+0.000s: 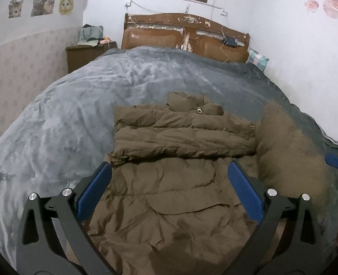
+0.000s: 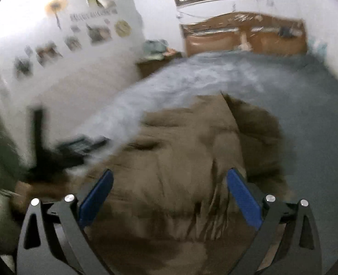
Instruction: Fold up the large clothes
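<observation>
A brown puffer jacket (image 1: 169,194) lies flat on the grey-blue blanket (image 1: 65,119) of a bed, collar and zip pull toward the headboard. One sleeve (image 1: 180,142) is folded across its chest. At the jacket's right side a brown part (image 1: 286,142) shows blurred. My left gripper (image 1: 169,167) hangs open over the lower half of the jacket, its blue pads (image 1: 95,194) wide apart and holding nothing. My right gripper (image 2: 170,174) is open too, above the jacket (image 2: 169,160) in a blurred view. One of its blue pads (image 1: 336,161) shows at the right edge of the left wrist view.
A wooden headboard (image 1: 185,39) stands at the far end, with a nightstand (image 1: 84,57) carrying a bag to its left. A pillow (image 1: 258,59) lies by the right wall. The left gripper (image 2: 54,153) appears as a dark blur at the bed's left edge.
</observation>
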Motion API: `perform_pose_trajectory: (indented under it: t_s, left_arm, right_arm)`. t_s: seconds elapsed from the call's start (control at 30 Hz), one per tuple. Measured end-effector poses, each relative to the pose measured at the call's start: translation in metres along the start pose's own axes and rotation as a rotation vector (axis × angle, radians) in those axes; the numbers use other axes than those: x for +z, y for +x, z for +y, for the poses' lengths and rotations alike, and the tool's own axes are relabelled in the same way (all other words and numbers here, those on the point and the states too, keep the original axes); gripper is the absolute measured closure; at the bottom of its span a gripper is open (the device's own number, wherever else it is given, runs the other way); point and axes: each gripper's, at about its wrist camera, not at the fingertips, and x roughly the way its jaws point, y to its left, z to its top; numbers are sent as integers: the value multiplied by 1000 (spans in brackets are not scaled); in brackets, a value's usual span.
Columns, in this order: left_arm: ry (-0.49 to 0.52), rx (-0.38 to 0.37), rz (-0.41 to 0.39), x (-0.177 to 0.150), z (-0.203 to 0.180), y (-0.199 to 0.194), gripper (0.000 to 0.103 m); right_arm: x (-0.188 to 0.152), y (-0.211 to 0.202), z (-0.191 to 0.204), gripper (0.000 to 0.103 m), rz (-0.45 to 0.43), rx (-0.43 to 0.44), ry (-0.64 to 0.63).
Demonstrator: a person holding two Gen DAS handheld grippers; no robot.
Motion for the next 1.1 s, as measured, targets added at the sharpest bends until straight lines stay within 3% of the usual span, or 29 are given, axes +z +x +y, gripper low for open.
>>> perform_pose_trajectory:
  t_s: [0.07, 0.13, 0.2, 0.33, 0.47, 0.6, 0.77, 0.83, 1.0, 1.03, 1.1]
  left_arm:
    - [4, 11, -3, 0, -1, 1, 3]
    - [17, 17, -5, -1, -3, 0, 3]
    - [36, 14, 1, -5, -8, -1, 3]
    - [78, -10, 36, -19, -33, -2, 3]
    - [152, -62, 78, -48, -76, -6, 3]
    - [323, -104, 103, -72, -123, -4, 3]
    - [408, -91, 159, -95, -149, 9, 3]
    - [471, -51, 178, -106, -158, 18, 3]
    - [551, -36, 197, -120, -161, 34, 4]
    - [563, -35, 193, -120, -161, 37, 6]
    - [540, -63, 209, -112, -152, 41, 38]
  right_arm:
    - [4, -10, 4, 2, -57, -3, -17]
    - [6, -17, 8, 2, -97, -88, -58]
    - [5, -15, 5, 2, -83, -195, -66]
    - [7, -21, -19, 2, -87, -330, 34]
    - [11, -38, -52, 2, -124, -373, 152]
    - [9, -50, -74, 2, -146, -404, 235]
    - [7, -49, -85, 2, -147, -417, 270]
    - [7, -48, -85, 2, -149, -405, 278]
    - [5, -44, -84, 2, -133, -397, 268]
    - [5, -43, -84, 2, -130, -398, 269]
    - [4, -40, -84, 2, -118, -403, 264]
